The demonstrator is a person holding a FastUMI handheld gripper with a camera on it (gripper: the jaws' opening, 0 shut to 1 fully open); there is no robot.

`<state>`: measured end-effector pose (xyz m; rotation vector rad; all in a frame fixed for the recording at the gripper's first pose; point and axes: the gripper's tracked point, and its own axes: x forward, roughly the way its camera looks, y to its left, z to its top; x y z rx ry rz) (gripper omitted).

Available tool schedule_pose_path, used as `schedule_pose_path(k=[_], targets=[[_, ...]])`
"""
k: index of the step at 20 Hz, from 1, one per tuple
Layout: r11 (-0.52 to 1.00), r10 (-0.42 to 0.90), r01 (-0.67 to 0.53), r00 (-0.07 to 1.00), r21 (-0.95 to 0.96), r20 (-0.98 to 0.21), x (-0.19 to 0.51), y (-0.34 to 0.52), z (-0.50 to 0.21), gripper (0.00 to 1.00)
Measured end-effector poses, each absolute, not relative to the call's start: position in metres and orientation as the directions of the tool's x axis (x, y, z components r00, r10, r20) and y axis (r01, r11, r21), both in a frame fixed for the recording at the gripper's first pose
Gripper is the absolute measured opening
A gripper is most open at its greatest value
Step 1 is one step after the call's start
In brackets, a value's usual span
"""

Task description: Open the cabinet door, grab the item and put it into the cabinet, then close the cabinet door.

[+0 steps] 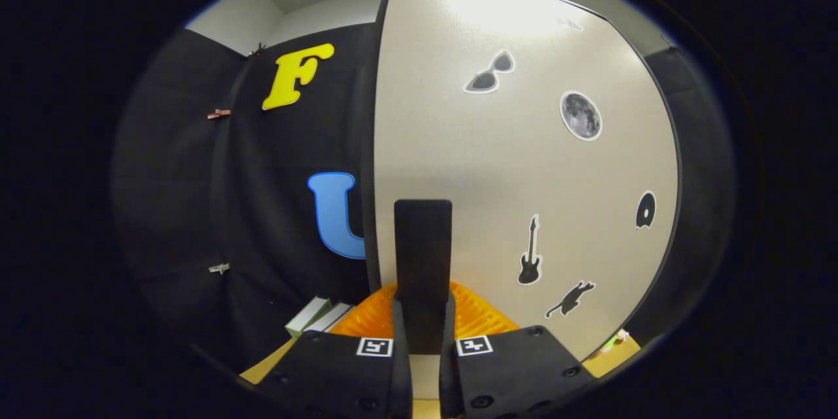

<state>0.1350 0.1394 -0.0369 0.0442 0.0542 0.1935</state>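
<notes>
Gripper clenched on the black handle of the cabinet door, both fingers pressing it, surely for leverage to swing the door; small boxes, perhaps the item, wait on the table beside.

The pale grey flat cabinet door with a thin dark edge stands upright and close, right ahead of the fingers. On its smooth face there are small stickers: sunglasses, a moon, a guitar, a cat and a dark round shape. The black rectangular upright handle is fixed near the left edge of the door, and its lower end sits between the two orange ribbed fingers, which close narrowly around it. Whether the door is shut or slightly open cannot be told.
</notes>
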Motion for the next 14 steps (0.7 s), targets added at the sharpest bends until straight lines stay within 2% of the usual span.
schedule_pose_path(k=[8,14], targets=[[0.945,0.319,-0.315,0.947,0.089,-0.040,0.062,0.117,-0.027,0.20],[0.940,0.330,-0.323,0.943,0.111,-0.047,0.039,0.091,-0.027,0.20]])
